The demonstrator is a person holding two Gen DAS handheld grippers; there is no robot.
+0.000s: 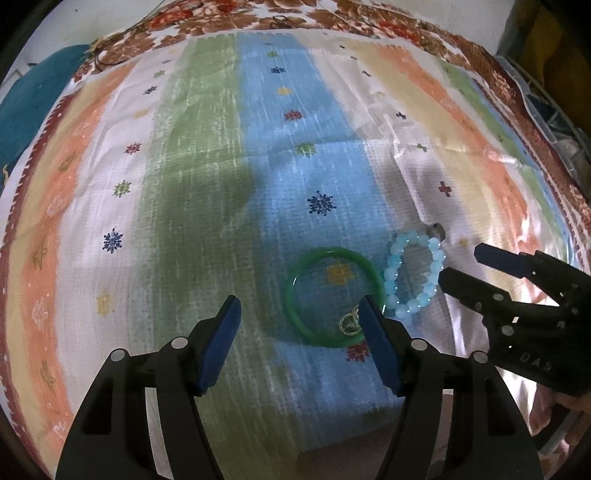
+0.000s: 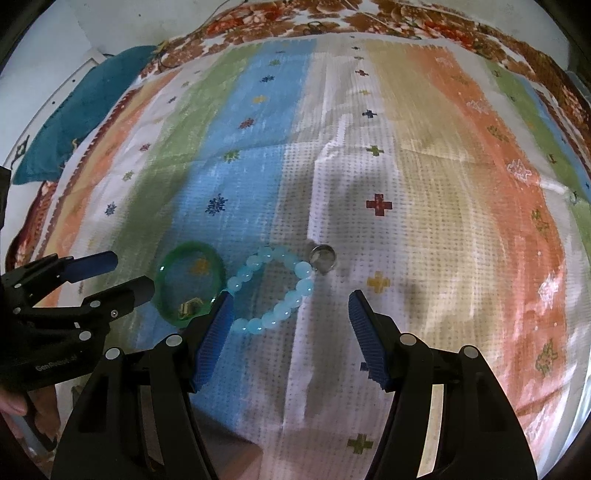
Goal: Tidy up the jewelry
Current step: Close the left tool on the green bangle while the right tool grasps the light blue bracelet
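Note:
A green bangle [image 1: 334, 297] lies flat on the striped cloth, with a small gold earring [image 1: 350, 322] inside its near rim. A light blue bead bracelet [image 1: 413, 275] lies just right of it, and a silver ring [image 1: 436, 229] sits at the bracelet's far end. My left gripper [image 1: 301, 310] is open and empty, just short of the bangle. My right gripper [image 2: 290, 304] is open and empty, just short of the bead bracelet [image 2: 273, 290]. The right wrist view also shows the bangle [image 2: 190, 282], the earring [image 2: 190, 306] and the ring [image 2: 323, 256].
The striped cloth [image 1: 207, 184] covers the surface, over a brown floral cloth [image 2: 332, 18] at the far edge. A teal cloth [image 2: 85, 110] lies at the far left. A clear compartment box [image 1: 554, 110] shows at the far right.

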